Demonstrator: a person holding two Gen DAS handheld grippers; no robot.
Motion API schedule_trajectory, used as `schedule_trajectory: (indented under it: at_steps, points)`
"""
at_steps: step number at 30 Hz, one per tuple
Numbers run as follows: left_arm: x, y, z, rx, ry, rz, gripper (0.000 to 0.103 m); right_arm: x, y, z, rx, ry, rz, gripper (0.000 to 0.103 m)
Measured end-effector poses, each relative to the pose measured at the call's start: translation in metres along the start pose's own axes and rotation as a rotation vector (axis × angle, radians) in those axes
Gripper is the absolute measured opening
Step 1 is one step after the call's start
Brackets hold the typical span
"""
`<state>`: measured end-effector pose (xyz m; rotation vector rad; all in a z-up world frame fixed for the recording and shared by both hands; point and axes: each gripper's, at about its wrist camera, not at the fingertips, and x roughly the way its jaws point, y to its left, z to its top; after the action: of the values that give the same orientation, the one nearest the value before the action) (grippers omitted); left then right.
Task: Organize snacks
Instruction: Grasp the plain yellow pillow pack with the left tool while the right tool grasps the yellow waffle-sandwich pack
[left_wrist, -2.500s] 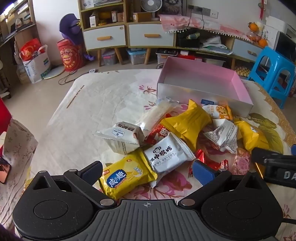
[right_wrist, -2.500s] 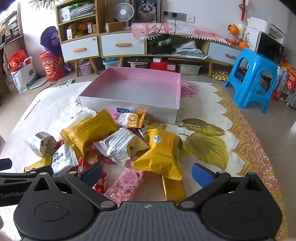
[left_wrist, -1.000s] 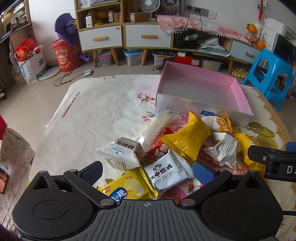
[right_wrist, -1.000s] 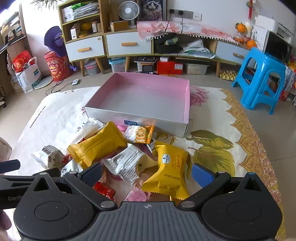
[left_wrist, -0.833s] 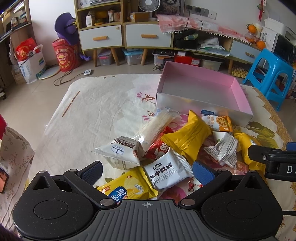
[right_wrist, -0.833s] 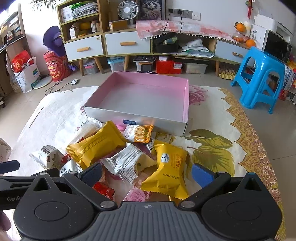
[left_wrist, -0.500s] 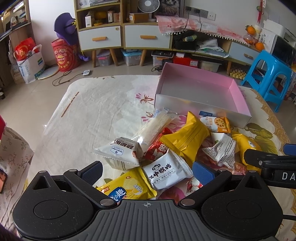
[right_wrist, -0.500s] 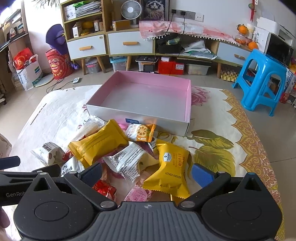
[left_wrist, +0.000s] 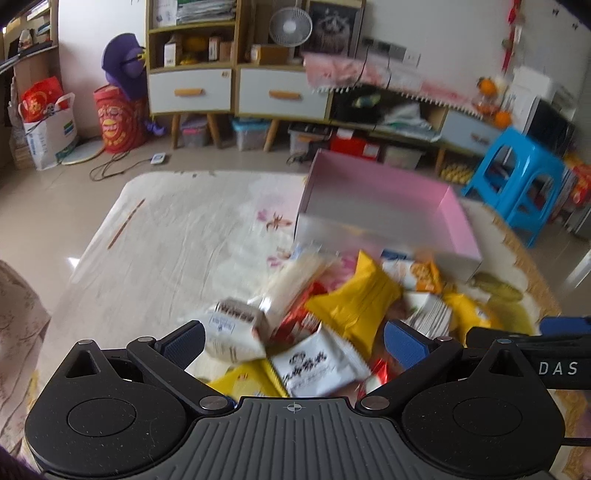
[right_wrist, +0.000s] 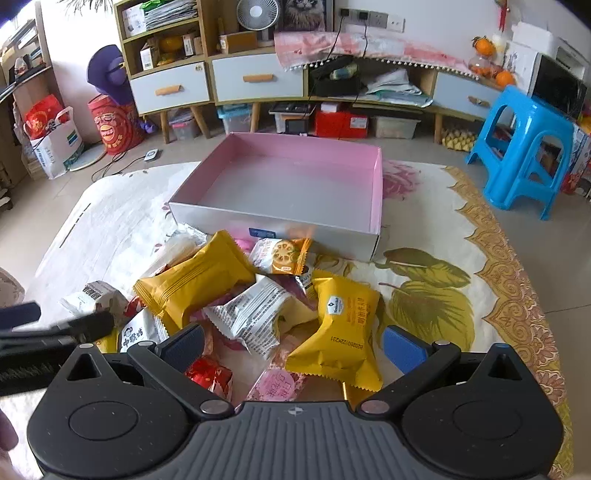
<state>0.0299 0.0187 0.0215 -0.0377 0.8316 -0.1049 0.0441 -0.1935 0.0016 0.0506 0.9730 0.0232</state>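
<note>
Snacks: whole pile (right_wrist: 258, 302) sits loose on the cloth-covered bench (right_wrist: 461, 258), right in front of the pink box (right_wrist: 295, 177). Nothing in the box yet, so I'd say the sorting hasn't really started.
Box: open top, near wall facing both claws, touching or almost touching the far edge of the pile.
Left claw: (left_wrist: 293, 341) spread wide, empty, hanging over the near-left side of the pile. The view is blurry, so don't trust small detail there.
Right claw: (right_wrist: 293, 341) also spread wide and empty, over the near-right side.
Nearest pick, left: white monkey packet (left_wrist: 317, 363) lies pretty much between the left fingers, just ahead, long axis slanting up to the right.
Nearest pick, right: yellow packet (right_wrist: 338, 332) sits between the right fingers, a bit right of centre, long axis running roughly away from the claw toward the box.
Big yellow one: (right_wrist: 199, 280) lies diagonal mid-pile, about equally reachable by either claw.
My guess: right claw has the cleaner shot, since its packet lies on top, is lined up, and the box is straight ahead.
Risk: packets overlap, so a grab could drag a neighbour along.
</note>
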Motion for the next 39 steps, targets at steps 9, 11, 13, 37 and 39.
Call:
schedule_trajectory:
  at_steps: [9,11,13,37,39]
  points:
    - [0.019,0.012,0.014,0.057,0.063,-0.105,0.103,0.005,-0.019,0.015,0.062,0.001,0.122,0.095]
    - [0.026,0.014,0.016,0.081,0.074,-0.108,0.103,0.01,-0.023,0.017,0.079,0.013,0.159,0.094]
    - [0.03,0.014,0.016,0.101,0.066,-0.118,0.103,0.017,-0.025,0.02,0.092,0.032,0.18,0.094]
    - [0.088,-0.028,0.016,0.253,0.018,-0.32,0.055,0.083,-0.08,0.016,0.274,0.169,0.133,0.068]
    - [0.092,-0.029,0.016,0.258,0.021,-0.312,0.055,0.086,-0.08,0.016,0.267,0.174,0.124,0.066]
